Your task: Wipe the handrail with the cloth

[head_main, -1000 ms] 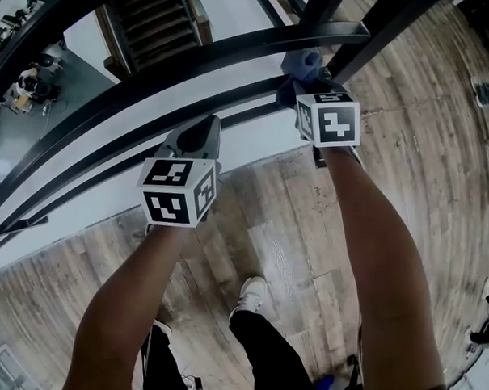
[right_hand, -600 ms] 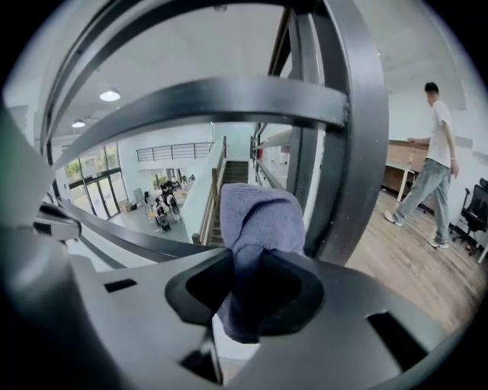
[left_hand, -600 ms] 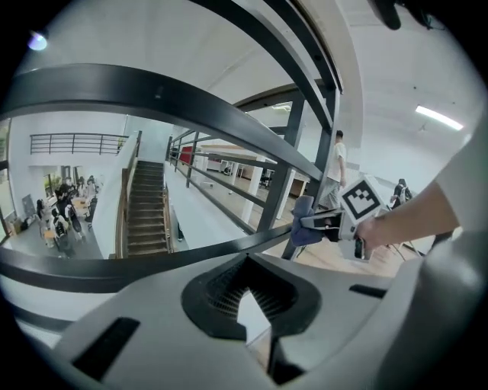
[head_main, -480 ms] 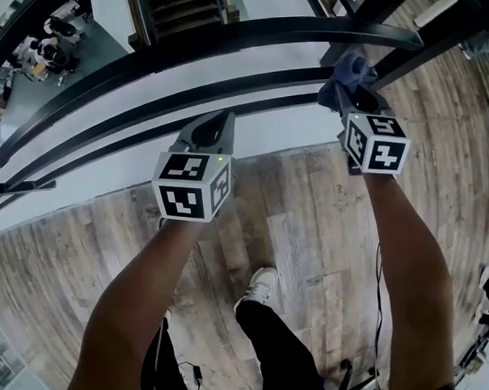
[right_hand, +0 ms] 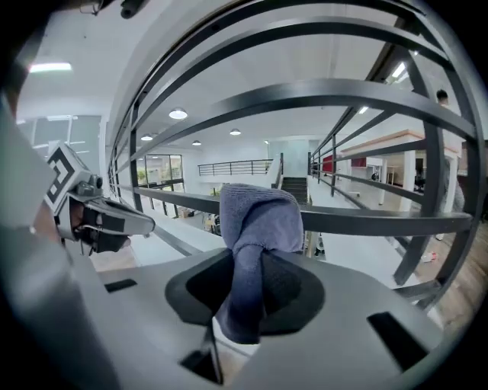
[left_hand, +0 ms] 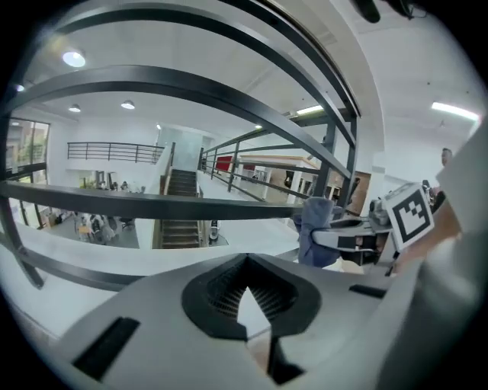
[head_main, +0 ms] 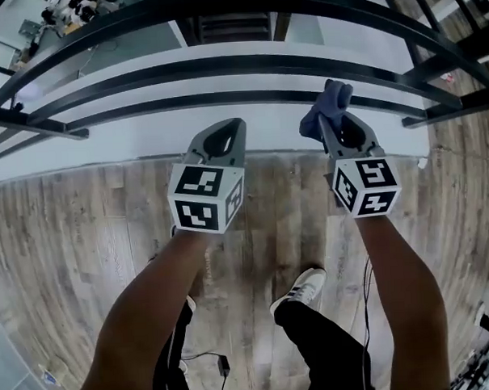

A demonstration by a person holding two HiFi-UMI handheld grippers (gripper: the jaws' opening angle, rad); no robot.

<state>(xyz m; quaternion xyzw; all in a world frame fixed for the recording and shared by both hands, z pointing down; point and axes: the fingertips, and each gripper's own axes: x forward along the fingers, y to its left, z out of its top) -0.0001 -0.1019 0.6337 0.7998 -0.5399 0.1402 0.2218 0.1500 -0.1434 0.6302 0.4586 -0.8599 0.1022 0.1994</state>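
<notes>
The black metal handrail point(head_main: 223, 67) runs across the top of the head view as several curved bars. A blue cloth point(head_main: 327, 107) is bunched up and stands out of my right gripper point(head_main: 338, 123), which is shut on it. The cloth's top overlaps the lowest bar point(head_main: 184, 104); I cannot tell whether they touch. In the right gripper view the cloth point(right_hand: 255, 225) rises in front of a bar point(right_hand: 374, 221). My left gripper point(head_main: 225, 130) is level with it to the left, short of the bars, shut and empty point(left_hand: 245, 263). From there the cloth point(left_hand: 313, 228) shows at the right.
Under me lies a wooden plank floor point(head_main: 84, 237) that ends at a white ledge point(head_main: 105, 144) below the bars. Beyond the rail is a drop to a lower hall with a staircase point(head_main: 229, 25). Railing posts point(head_main: 443, 113) stand at the right. My shoe point(head_main: 301, 289) and cables are on the floor.
The head view has swung round, so the bars now run straight across. My right gripper keeps hold of the cloth, which has come from up between the bars down to the lowest one.
</notes>
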